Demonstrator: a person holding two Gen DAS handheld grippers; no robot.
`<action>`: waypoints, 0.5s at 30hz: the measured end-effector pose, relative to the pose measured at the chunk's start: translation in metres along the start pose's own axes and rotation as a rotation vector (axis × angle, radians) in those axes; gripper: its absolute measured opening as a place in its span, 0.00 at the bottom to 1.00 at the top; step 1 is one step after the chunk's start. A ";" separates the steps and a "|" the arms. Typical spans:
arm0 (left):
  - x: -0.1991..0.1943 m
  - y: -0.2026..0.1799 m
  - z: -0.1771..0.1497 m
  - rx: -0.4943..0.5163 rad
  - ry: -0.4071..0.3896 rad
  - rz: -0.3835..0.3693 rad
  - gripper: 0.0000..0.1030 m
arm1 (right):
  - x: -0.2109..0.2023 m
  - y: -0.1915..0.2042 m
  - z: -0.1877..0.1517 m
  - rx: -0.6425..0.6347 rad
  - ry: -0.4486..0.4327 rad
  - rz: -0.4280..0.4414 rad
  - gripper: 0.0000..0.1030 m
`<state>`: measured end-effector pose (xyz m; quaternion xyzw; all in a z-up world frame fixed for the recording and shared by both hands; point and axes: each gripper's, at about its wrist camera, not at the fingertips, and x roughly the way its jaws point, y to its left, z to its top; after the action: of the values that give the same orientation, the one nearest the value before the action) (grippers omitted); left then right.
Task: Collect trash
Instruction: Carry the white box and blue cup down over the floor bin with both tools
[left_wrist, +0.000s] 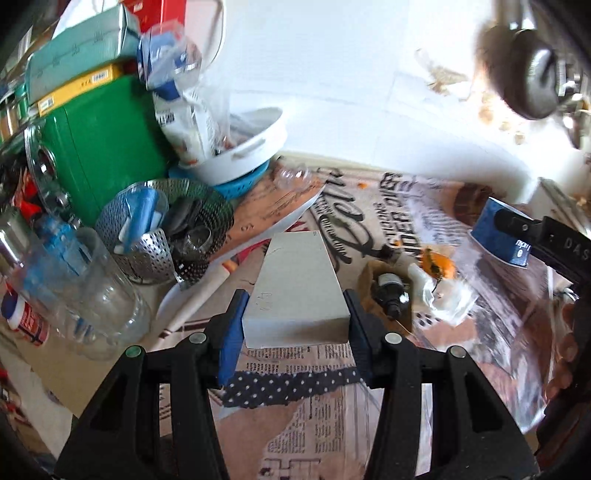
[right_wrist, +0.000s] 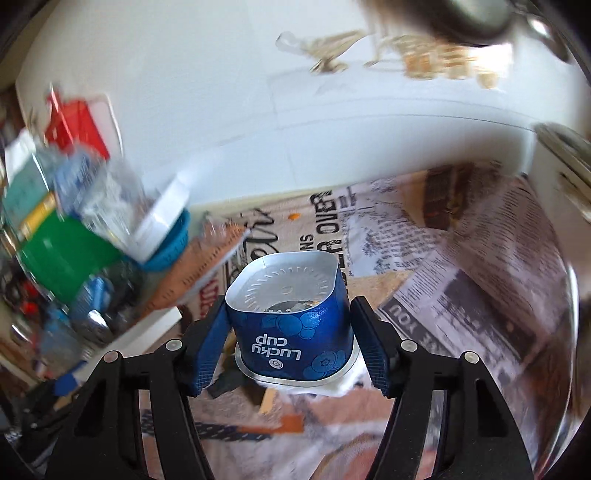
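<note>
In the left wrist view, our left gripper (left_wrist: 293, 325) sits at the bottom middle and pinches a plain white box (left_wrist: 295, 284) between its two fingers. The box hangs over newspaper (left_wrist: 406, 206) spread on the table. To the right of the box lie a small dark bottle (left_wrist: 389, 293) and an orange bit of trash (left_wrist: 439, 264). At the right edge, our right gripper (left_wrist: 517, 229) holds a blue cup (left_wrist: 496, 230). A green box (left_wrist: 103, 147) and a metal steamer basket (left_wrist: 155, 236) fill the left side. In the right wrist view, the blue cup (right_wrist: 291, 317), marked "Lucky cup", sits in the middle with its open rim toward the camera. Our right gripper (right_wrist: 291, 332) has a finger on each side of it, the left one touching, the right one just beside it.
</note>
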<state>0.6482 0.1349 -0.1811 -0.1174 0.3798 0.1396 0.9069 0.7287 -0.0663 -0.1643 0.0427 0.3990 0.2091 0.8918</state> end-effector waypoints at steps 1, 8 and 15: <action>-0.010 0.004 -0.003 0.018 -0.010 -0.022 0.49 | -0.009 0.001 -0.003 0.015 -0.016 -0.008 0.61; -0.063 0.023 -0.025 0.125 -0.042 -0.123 0.49 | -0.077 0.012 -0.043 0.128 -0.126 -0.086 0.60; -0.104 0.028 -0.053 0.204 -0.017 -0.197 0.49 | -0.134 0.016 -0.083 0.180 -0.143 -0.141 0.60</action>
<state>0.5340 0.1272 -0.1459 -0.0602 0.3710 0.0117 0.9266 0.5828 -0.1138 -0.1238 0.1091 0.3536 0.1057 0.9230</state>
